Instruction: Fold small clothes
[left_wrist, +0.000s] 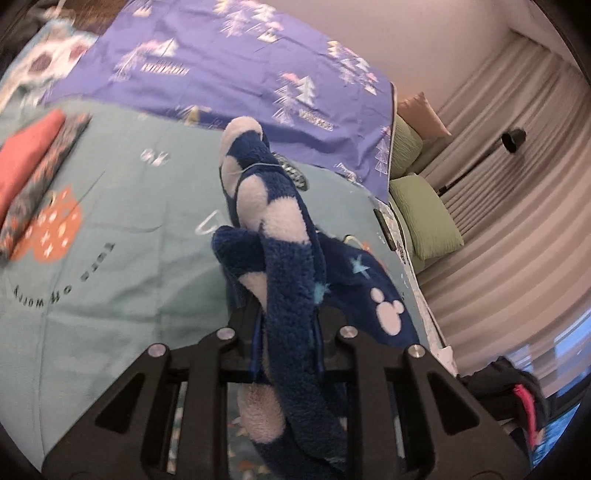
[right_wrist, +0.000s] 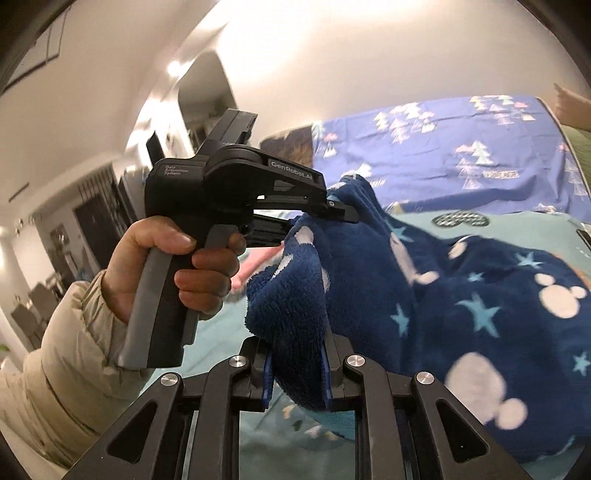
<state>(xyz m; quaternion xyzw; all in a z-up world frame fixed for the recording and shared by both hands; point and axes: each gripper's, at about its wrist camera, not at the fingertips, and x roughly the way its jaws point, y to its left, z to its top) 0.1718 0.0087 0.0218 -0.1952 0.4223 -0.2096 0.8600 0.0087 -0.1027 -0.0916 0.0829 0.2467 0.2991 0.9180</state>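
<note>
A dark blue fleece garment (left_wrist: 280, 229) with white mouse heads and light blue stars hangs lifted over the teal bedcover (left_wrist: 110, 258). My left gripper (left_wrist: 286, 332) is shut on a bunched edge of it, and the fleece stands up between the fingers. In the right wrist view my right gripper (right_wrist: 297, 369) is shut on another bunched edge of the garment (right_wrist: 461, 295), whose body drapes away to the right. The left gripper (right_wrist: 325, 216) shows there too, held by a hand (right_wrist: 155, 266) in a cream sleeve, its fingertips pinching the fleece higher up.
Folded clothes, one red (left_wrist: 26, 162) and one dark patterned (left_wrist: 44, 184), lie on the bedcover's left. A purple sheet (left_wrist: 221, 74) with tree prints covers the far side. Green pillows (left_wrist: 424, 214), curtains, a black lamp (left_wrist: 513, 140) and a dark bag (left_wrist: 509, 391) are to the right.
</note>
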